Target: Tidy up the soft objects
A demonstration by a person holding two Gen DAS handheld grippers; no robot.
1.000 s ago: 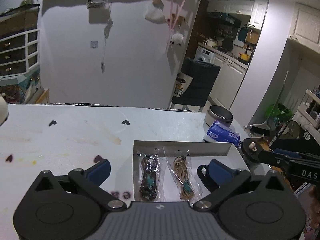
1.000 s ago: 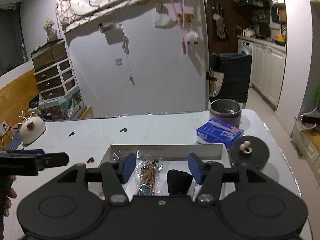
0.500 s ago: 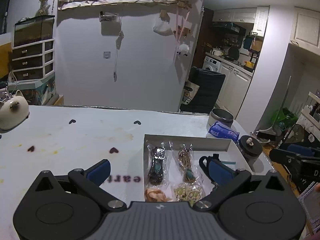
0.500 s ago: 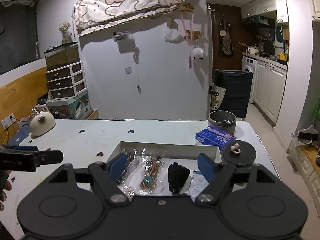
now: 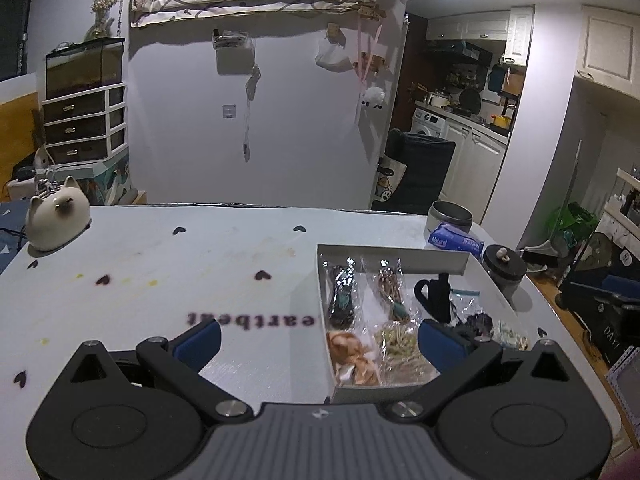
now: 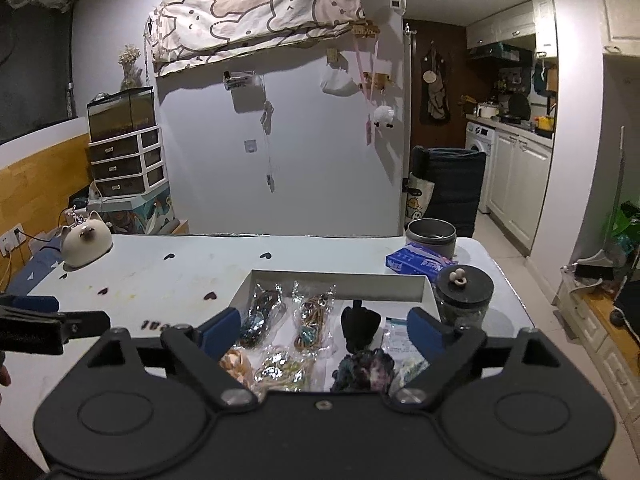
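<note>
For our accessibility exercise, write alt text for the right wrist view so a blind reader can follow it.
The right gripper, its jaws opening and empty, hovers over a white box of bagged hair ties and scrunchies on a white table. A lidded jar and blue tissue pack sit beside the box.

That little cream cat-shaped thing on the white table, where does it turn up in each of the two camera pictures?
Left wrist view: the cat-shaped figure sits at the far left edge of the table, well left of the white box.
Right wrist view: it stands at the table's far left corner, beside the drawer unit.
Shared landmark: the blue tissue pack behind the box.
</note>
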